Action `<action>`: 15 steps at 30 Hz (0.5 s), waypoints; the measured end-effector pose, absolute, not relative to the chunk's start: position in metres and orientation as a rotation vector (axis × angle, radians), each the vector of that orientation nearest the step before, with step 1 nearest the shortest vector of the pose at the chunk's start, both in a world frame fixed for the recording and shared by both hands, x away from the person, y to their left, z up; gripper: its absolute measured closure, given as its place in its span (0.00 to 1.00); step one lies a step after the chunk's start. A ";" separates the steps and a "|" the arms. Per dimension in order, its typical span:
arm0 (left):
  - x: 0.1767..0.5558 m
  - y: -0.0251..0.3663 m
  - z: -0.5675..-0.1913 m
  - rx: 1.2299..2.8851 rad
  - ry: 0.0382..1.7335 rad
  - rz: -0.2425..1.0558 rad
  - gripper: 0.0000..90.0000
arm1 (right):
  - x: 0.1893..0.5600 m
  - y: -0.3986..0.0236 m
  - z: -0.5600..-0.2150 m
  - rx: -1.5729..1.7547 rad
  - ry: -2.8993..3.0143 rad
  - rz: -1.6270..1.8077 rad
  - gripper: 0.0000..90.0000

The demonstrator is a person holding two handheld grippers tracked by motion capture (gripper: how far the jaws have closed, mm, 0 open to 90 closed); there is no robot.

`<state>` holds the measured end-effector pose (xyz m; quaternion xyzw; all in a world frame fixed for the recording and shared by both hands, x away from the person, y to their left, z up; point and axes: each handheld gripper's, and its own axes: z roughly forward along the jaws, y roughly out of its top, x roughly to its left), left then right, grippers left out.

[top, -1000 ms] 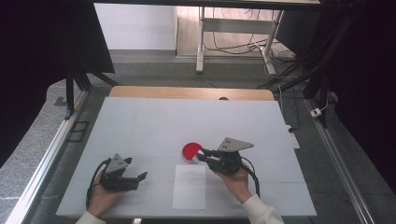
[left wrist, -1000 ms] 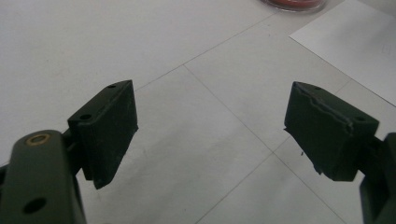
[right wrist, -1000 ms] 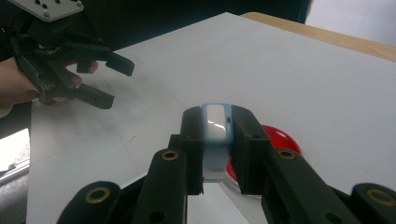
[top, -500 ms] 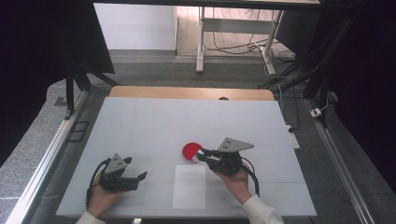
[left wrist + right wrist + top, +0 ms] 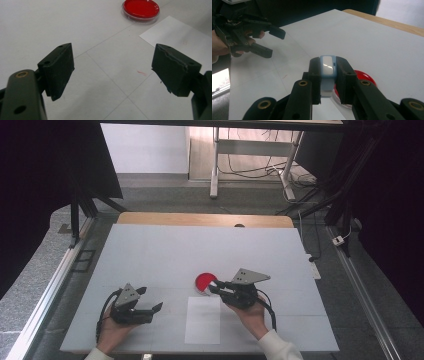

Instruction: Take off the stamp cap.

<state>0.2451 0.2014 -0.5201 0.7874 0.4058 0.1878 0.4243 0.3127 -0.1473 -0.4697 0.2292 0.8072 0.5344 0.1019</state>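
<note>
With a small pale-blue plastic tool already clamped in the right gripper just above the round red-filled dish, only its use there seems left, while the left gripper waits nearby, fingers apart.

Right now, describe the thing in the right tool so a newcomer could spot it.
On the white table, find the red dish near the middle, just above the white paper sheet. Right beside the dish, the right tool is shut on a small pale-blue block with a glossy white face, the one blue item there.
</note>
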 end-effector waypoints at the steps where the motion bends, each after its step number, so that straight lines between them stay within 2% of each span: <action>1: 0.246 0.200 -0.519 1.972 1.014 0.475 0.21 | 0.313 -0.147 -0.470 0.676 2.383 1.577 0.83; 15: 0.259 0.170 -0.509 1.975 0.946 0.460 0.24 | 0.312 -0.151 -0.466 0.685 2.363 1.589 0.83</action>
